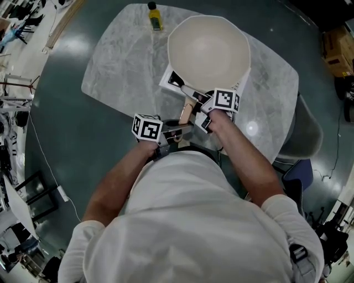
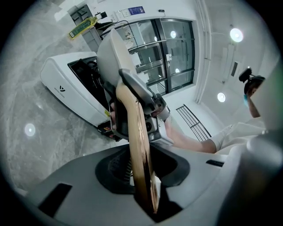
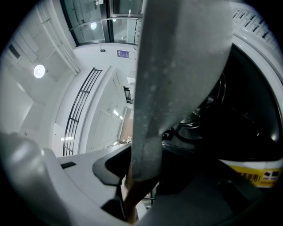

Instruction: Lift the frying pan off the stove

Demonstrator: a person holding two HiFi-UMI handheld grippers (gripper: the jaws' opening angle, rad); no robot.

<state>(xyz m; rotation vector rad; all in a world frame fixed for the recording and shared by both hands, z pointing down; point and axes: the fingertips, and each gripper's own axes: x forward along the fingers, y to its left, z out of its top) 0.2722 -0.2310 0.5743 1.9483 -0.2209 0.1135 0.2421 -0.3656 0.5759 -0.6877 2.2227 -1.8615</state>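
While the frying pan [image 1: 209, 52] is sitting over the stove [image 1: 168, 79], the left gripper [image 1: 174, 132] is clamping the handle [image 1: 185, 114] at its wooden end farthest from the stove and the right gripper [image 1: 197, 110] is clamping it nearer the stove, probably sharing the weight for lifting.

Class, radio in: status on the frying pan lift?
Left gripper, right gripper shut on handle. Frying pan above stove, lift unconfirmed. Bottle stands clear.
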